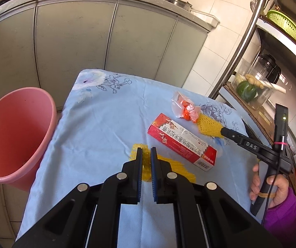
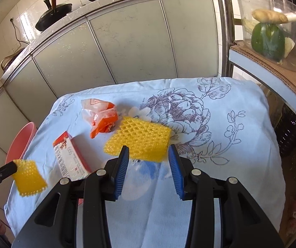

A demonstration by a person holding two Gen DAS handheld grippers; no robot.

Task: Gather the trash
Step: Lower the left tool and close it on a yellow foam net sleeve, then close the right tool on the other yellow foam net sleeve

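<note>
My left gripper (image 1: pixel 146 152) is shut on a yellow foam net (image 1: pixel 168 167) and holds it above the blue flowered cloth (image 1: pixel 98 128); the same net hangs from its fingers in the right wrist view (image 2: pixel 29 177). My right gripper (image 2: pixel 149 153) is open, its fingers astride the near edge of a second yellow foam net (image 2: pixel 141 137) lying on the cloth (image 2: pixel 240 148). That net and the right gripper also show in the left wrist view (image 1: pixel 208 126). A red and white medicine box (image 1: pixel 183 142) and an orange plastic wrapper (image 1: pixel 186 108) lie between them.
A pink bin (image 1: pixel 13 136) stands at the table's left edge. Grey cabinets (image 1: pixel 106 37) with pans on top run behind. A metal shelf rack (image 1: pixel 251 31) with a clear container of vegetables (image 2: pixel 271 31) stands at the right.
</note>
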